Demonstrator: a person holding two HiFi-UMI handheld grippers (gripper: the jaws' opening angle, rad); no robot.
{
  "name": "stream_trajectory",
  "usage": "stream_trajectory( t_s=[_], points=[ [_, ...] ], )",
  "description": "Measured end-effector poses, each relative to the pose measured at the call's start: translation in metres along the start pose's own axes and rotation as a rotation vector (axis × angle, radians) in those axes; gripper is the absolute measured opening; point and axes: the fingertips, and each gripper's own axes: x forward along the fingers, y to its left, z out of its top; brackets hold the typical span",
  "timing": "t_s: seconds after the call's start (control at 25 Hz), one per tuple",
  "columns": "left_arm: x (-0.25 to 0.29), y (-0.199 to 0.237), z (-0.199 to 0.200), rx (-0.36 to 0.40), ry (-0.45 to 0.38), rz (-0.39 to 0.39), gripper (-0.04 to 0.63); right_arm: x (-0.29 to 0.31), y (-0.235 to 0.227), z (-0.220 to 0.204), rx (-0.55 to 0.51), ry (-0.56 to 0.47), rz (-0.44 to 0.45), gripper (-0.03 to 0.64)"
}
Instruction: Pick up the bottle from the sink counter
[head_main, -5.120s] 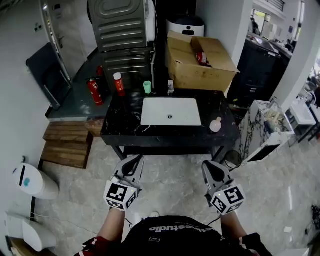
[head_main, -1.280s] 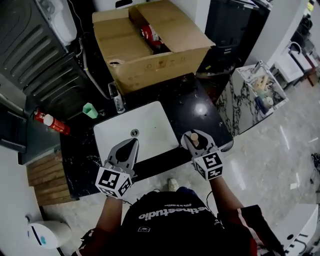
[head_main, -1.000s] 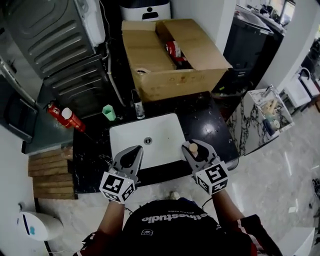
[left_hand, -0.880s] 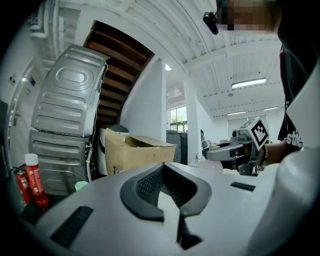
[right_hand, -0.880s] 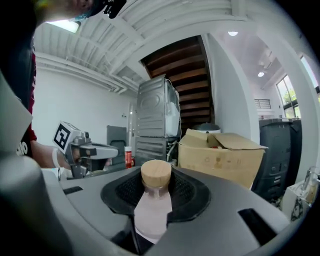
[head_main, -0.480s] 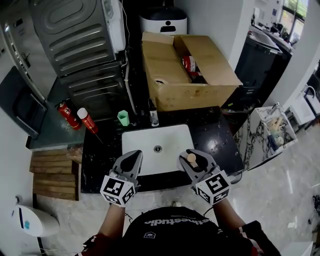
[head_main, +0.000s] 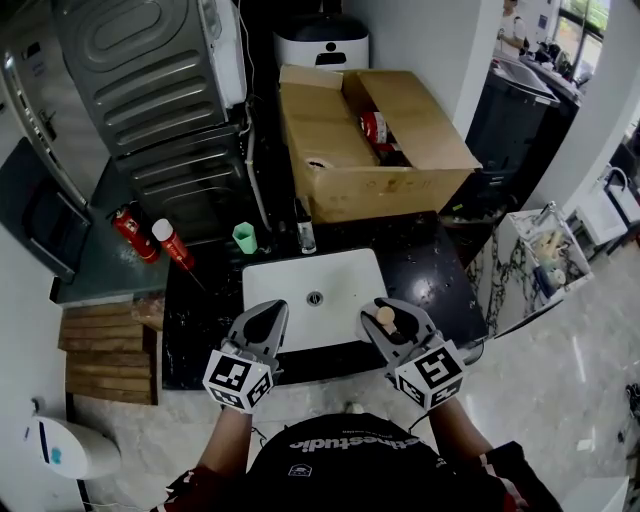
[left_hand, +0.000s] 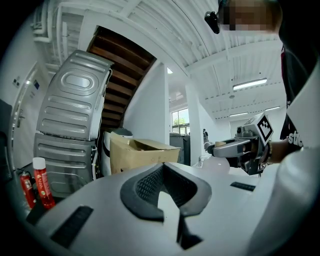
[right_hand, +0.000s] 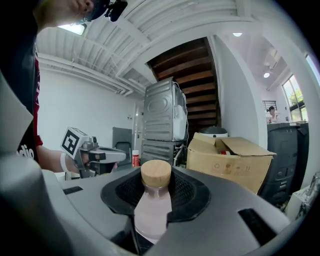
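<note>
Low in the middle of the head view, both arms reach forward side by side from the person's body, each hand holding its gripper about level. The right gripper (head_main: 392, 322) is clamped on the bottle (head_main: 385, 317), pale pink with a wooden cap, which stands up between the pads with its cap just above them. The left gripper (head_main: 265, 322) has its jaws together with nothing between them. Each gripper shows from the side in the other's view, well apart.

Both grippers hang over the front edge of the desk (head_main: 430, 275), the left one before the sink (head_main: 330, 280) and the right one by its lower right corner. Pale floor lies open below that edge and toward the lower right.

Black and glossy, the desk holds the white sink at its middle. A green cup (head_main: 245, 237) and a small bottle (head_main: 305, 235) stand along its far edge. Behind them sits an open cardboard box (head_main: 370, 150), and a grey washing machine (head_main: 150, 70) leans at the upper left. Two red cans (head_main: 172, 243) lie left of the desk, above wooden steps (head_main: 105, 340). A marble-patterned cabinet (head_main: 545, 265) stands at the right.
</note>
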Motion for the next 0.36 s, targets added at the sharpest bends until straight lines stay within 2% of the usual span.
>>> stream_trajectory(
  t_s=[0.36],
  points=[
    [0.0024, -0.0015, -0.0007, -0.011, -0.008, -0.007, 0.015, 0.0013, 0.001, 0.002, 0.0, -0.009, -0.002, 0.152]
  ],
)
